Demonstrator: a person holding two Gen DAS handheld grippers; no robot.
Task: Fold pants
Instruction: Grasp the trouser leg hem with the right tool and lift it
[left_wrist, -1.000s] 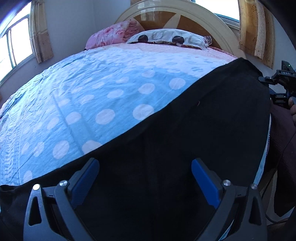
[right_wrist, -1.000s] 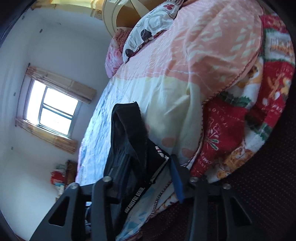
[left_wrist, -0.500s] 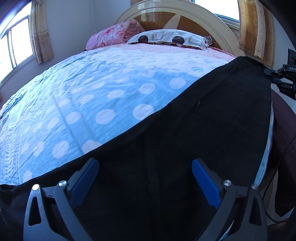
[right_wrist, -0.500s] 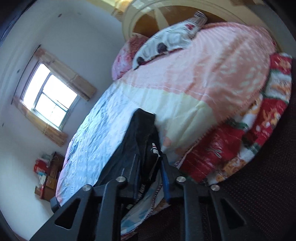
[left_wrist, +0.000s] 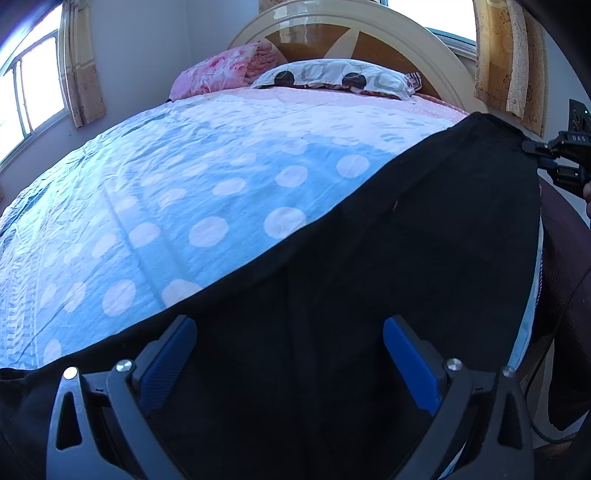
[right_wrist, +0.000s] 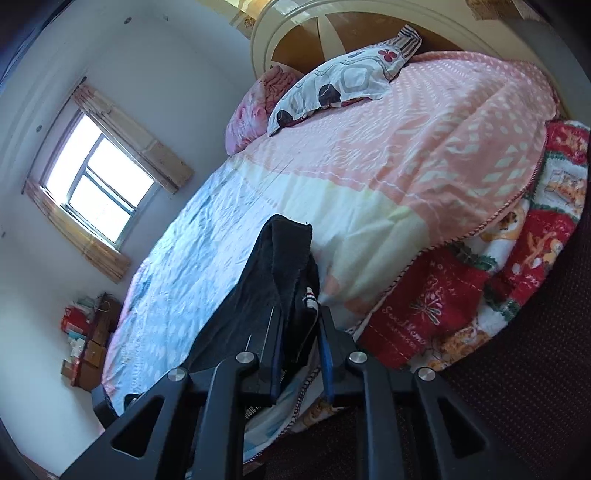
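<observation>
Black pants (left_wrist: 406, 240) lie spread along the near edge of the bed, over the blue dotted sheet (left_wrist: 184, 192). My left gripper (left_wrist: 290, 350) is open, its blue pads wide apart just above the dark cloth. My right gripper (right_wrist: 299, 325) is shut on the pants' end (right_wrist: 280, 258), with black cloth bunched between its fingers; it also shows in the left wrist view (left_wrist: 561, 155) at the pants' far right corner.
Two pillows (left_wrist: 332, 75) lie against the wooden headboard (left_wrist: 369, 40). A red patterned blanket (right_wrist: 498, 277) hangs over the bed's side. A window (right_wrist: 96, 184) is on the far wall, with boxes (right_wrist: 85, 343) below it.
The right gripper has lifted and turned with the pants' end, bringing more of the bed and headboard into its view. The left gripper has stayed put, open.
</observation>
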